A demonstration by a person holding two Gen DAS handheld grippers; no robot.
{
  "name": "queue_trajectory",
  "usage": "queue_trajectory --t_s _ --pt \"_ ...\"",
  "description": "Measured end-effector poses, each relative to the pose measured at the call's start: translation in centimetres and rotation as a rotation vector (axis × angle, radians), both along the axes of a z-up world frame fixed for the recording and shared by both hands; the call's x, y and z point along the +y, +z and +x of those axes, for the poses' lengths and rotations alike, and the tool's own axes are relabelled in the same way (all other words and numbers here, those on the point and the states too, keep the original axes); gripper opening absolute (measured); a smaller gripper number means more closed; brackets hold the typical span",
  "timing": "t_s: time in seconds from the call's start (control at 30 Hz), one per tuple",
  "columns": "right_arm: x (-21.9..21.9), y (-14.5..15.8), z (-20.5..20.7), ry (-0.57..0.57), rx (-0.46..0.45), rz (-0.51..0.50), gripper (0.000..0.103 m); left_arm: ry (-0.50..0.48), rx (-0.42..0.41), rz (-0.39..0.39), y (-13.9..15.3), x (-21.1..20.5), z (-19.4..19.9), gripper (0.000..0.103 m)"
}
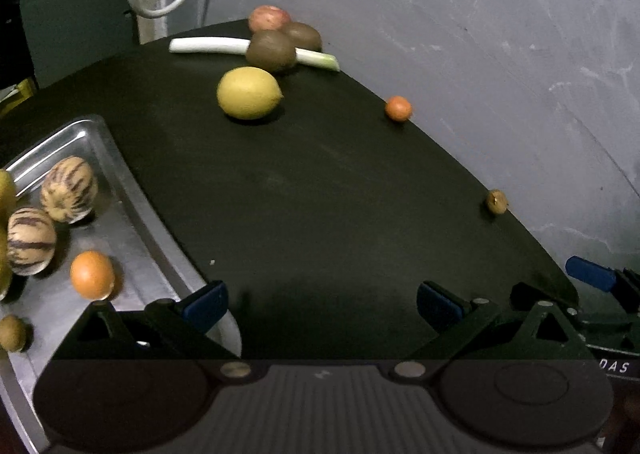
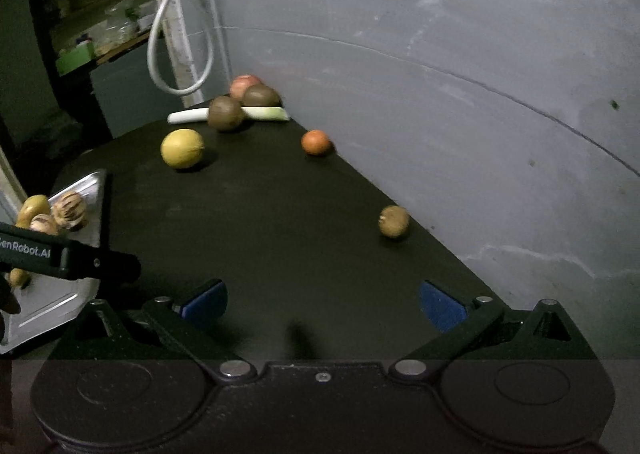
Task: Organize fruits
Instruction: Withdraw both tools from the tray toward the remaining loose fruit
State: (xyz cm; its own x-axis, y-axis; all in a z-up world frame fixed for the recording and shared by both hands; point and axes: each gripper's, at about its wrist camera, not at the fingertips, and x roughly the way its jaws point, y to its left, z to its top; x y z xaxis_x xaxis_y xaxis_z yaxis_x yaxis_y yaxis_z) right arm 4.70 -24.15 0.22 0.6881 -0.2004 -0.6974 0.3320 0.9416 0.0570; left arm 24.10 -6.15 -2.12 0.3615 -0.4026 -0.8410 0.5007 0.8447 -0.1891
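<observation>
Both grippers hover low over the black table top. My left gripper point(image 1: 322, 306) is open and holds nothing; its right finger is beside a metal tray point(image 1: 132, 182) that holds two striped fruits point(image 1: 68, 190), an orange point(image 1: 92, 274) and a small brown fruit point(image 1: 12, 332). My right gripper point(image 2: 324, 306) is open wide and also holds nothing. Loose on the table lie a lemon point(image 2: 182, 148), two kiwis point(image 2: 225, 113), a reddish fruit point(image 2: 244, 85), a small orange point(image 2: 316, 142) and a small brown fruit point(image 2: 394, 221).
A white and green leek point(image 1: 208, 45) lies under the kiwis at the far corner. A grey wall point(image 2: 480, 114) runs along the table's right edge. A white cable loop point(image 2: 176, 54) hangs behind the far corner. The left gripper's body point(image 2: 68, 254) crosses the tray point(image 2: 94, 182).
</observation>
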Motion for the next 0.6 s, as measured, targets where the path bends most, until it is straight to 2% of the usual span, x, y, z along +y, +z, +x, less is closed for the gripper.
queue_trajectory --t_s 0.27,0.6 --pt "-1.2 -1.1 0.2 -0.051 0.003 0.009 0.102 -0.055 -0.001 0.017 -0.7 -2.2 1.3 0.102" --pt "-2.9 -2.6 2.9 -0.121 -0.014 -0.001 0.102 -0.178 -0.078 0.012 -1.1 -7.7 5.3 0.102"
